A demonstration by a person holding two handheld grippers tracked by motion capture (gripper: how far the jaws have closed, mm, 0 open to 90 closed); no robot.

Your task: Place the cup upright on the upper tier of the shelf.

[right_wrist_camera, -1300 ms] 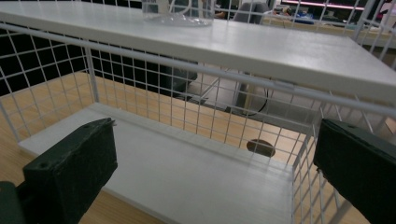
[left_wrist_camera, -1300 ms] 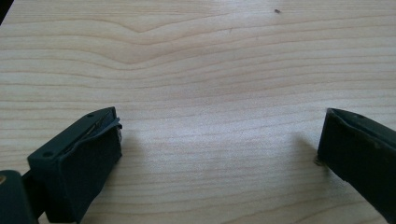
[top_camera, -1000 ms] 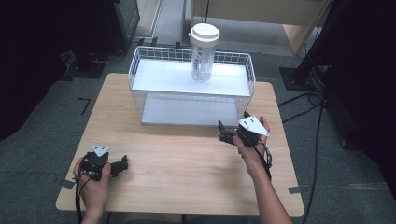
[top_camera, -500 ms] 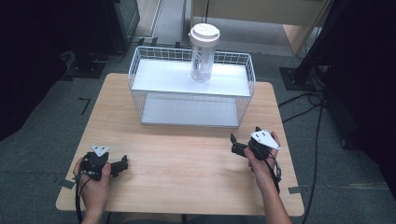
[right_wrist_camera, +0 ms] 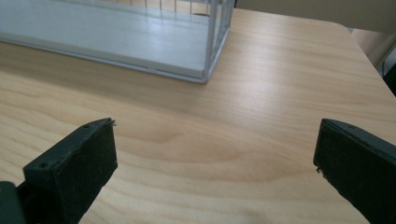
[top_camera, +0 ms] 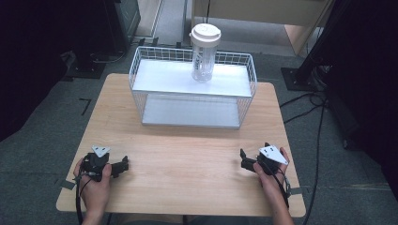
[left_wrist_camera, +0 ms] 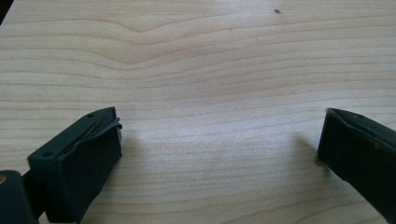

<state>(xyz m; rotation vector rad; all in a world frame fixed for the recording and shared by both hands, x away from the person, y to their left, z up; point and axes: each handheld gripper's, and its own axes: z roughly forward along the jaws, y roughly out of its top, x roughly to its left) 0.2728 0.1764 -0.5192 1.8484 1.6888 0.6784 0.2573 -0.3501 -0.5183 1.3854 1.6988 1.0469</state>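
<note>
A clear tumbler with a white lid stands upright on the top shelf of a white wire rack at the far middle of the wooden table. My left gripper rests open near the front left corner, nothing between its jaws; in the left gripper view its fingers frame bare wood. My right gripper sits open at the front right, held in a hand. The right gripper view looks past its fingers at the rack's lower shelf.
Black cables and dark stand bases lie on the grey floor to the right of the table. Dark equipment stands at the far left. The rack's lower shelf holds nothing.
My right gripper has drawn back from beside the rack toward the table's front right edge. The left gripper has stayed in place.
</note>
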